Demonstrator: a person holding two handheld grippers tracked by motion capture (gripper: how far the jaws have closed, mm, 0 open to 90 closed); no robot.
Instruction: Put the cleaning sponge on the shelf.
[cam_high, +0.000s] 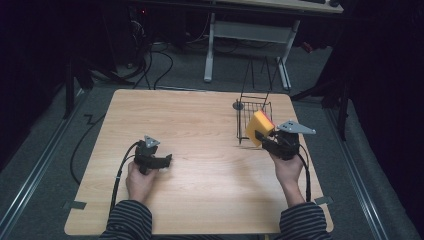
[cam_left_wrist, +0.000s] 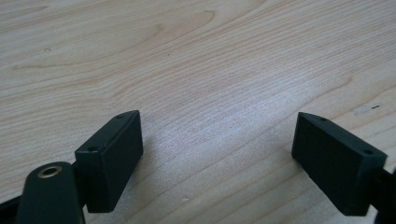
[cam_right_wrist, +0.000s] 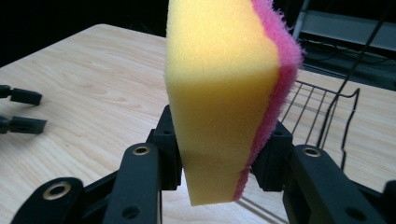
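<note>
No brand or writing can be read on anything. At lower left of the high view, the left claw (cam_high: 167, 160) rests on the bare desk (cam_high: 200, 130), jaws spread apart with nothing between them. At right centre, the right claw (cam_high: 261, 137) is clamped on a yellow sponge (cam_high: 259, 127) lifted just beside the wire basket (cam_high: 252, 107). The right gripper view adds the sponge's pink scouring layer (cam_right_wrist: 285, 70).
</note>
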